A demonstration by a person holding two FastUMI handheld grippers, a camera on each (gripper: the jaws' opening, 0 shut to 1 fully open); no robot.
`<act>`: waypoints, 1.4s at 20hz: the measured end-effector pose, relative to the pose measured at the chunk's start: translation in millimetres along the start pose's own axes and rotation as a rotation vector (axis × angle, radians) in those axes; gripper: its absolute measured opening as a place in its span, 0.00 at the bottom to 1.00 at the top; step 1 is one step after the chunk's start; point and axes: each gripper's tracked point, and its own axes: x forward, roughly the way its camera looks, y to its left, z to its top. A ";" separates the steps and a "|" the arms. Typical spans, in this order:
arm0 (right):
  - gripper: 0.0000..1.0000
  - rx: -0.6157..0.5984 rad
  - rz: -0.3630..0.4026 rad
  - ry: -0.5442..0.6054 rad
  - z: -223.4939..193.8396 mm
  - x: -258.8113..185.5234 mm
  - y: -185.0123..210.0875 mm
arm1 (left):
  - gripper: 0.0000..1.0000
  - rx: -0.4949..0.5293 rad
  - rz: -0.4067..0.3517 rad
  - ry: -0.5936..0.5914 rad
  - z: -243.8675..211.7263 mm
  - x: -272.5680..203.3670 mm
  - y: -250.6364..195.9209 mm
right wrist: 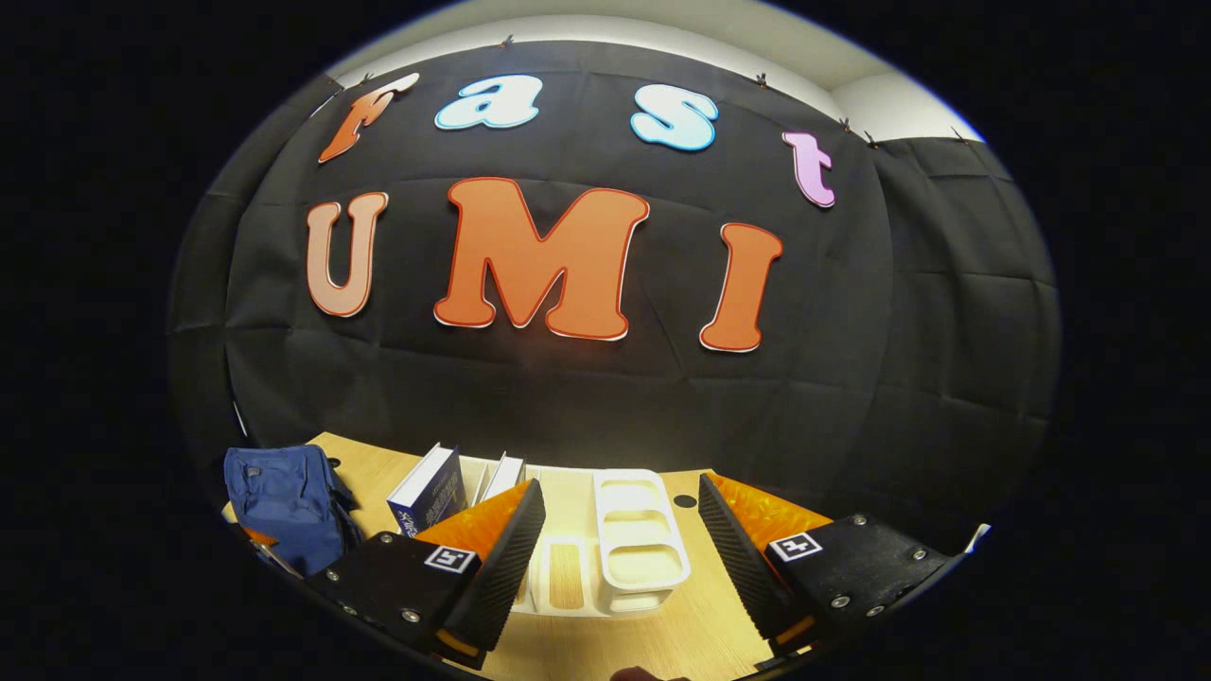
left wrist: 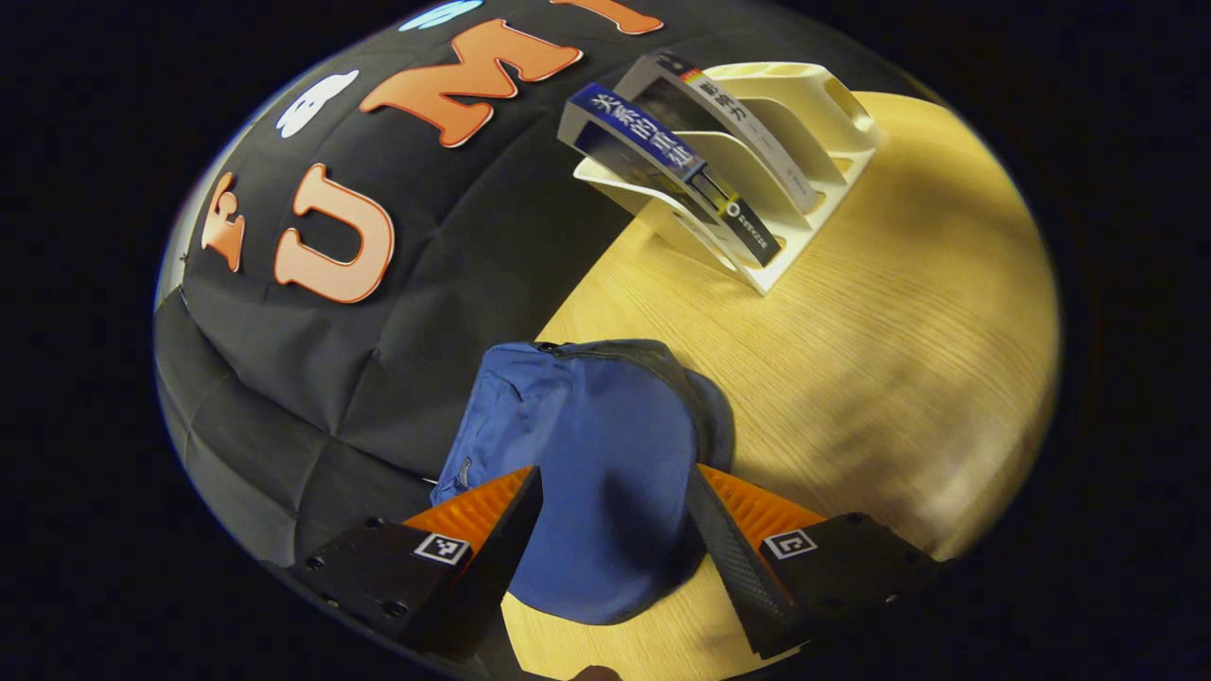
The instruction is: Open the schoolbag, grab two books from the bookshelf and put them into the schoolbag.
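A: Schoolbag, blue fabric, soft [left wrist: 591,473], lies on the pale wooden desk [left wrist: 899,378] at 6 o'clock in the left gripper view, right ahead of the left tongs [left wrist: 615,515]. Zip looks closed, I judge step one not started.

B: Tongs state?

A: Left tongs spread wide, gripping nothing, bag seen between the fingers but no contact I can confirm. Right tongs [right wrist: 620,534] also spread, empty, aimed at the white plastic slotted bookshelf [right wrist: 639,544] at 6 o'clock in the right gripper view.

B: Books?

A: Both in the bookshelf: blue-spined book [left wrist: 672,170] and grey-and-white-spined book [left wrist: 733,118], 1 o'clock in the left gripper view, leaning in adjacent slots.

B: Progress?

A: Basically zero. Left to do: open bag, pull two books, load them in.
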 end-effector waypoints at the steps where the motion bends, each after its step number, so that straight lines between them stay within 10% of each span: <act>1: 0.97 0.001 0.000 0.004 -1.7 0.7 -0.2 | 0.97 0.008 -0.013 0.012 -3.2 0.7 -5.7; 17: 0.97 0.035 -0.001 0.012 -4.9 8.4 -0.9 | 0.84 0.015 -0.008 0.114 -25.4 22.8 -14.0; 23: 0.97 0.029 0.018 0.015 -3.7 8.4 8.3 | 0.24 -0.017 -0.052 0.151 -26.7 19.1 -11.1; 28: 0.96 0.012 0.049 0.027 -4.1 9.7 20.4 | 0.05 -0.112 -0.100 0.164 -21.2 17.0 -0.3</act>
